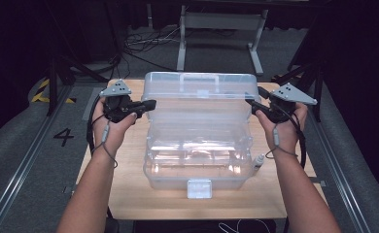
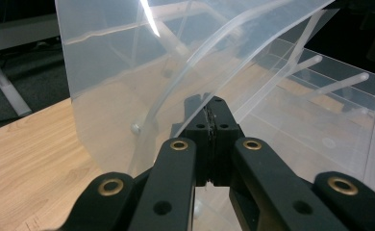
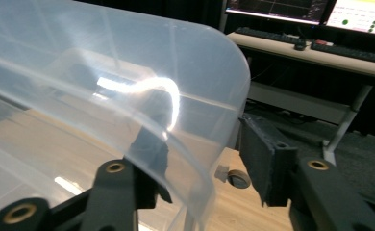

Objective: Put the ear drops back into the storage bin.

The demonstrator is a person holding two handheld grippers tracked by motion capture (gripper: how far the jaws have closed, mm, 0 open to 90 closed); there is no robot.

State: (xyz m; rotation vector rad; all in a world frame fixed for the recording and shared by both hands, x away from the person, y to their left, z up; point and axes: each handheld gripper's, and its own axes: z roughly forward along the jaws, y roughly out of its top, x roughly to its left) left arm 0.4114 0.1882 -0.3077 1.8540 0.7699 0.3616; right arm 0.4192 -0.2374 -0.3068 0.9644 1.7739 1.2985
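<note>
A clear plastic storage box (image 1: 197, 167) stands on the wooden table, and its lid (image 1: 199, 92) is swung up on the far side. My left gripper (image 1: 151, 104) is at the lid's left edge. In the left gripper view its jaws (image 2: 214, 108) are pressed together on the lid's side wall (image 2: 118, 72), and one tip shows dimly through the plastic. My right gripper (image 1: 249, 101) is at the lid's right edge. In the right gripper view it (image 3: 202, 139) stands open, with the lid's rim (image 3: 104, 57) between the two jaws.
A white latch (image 1: 199, 188) hangs on the box's front wall. A small white pen-like object (image 1: 258, 160) lies on the table (image 1: 129, 194) beside the box's right side. Beyond the table are cables, a metal frame (image 1: 221, 29) and a desk with monitors (image 3: 281, 7).
</note>
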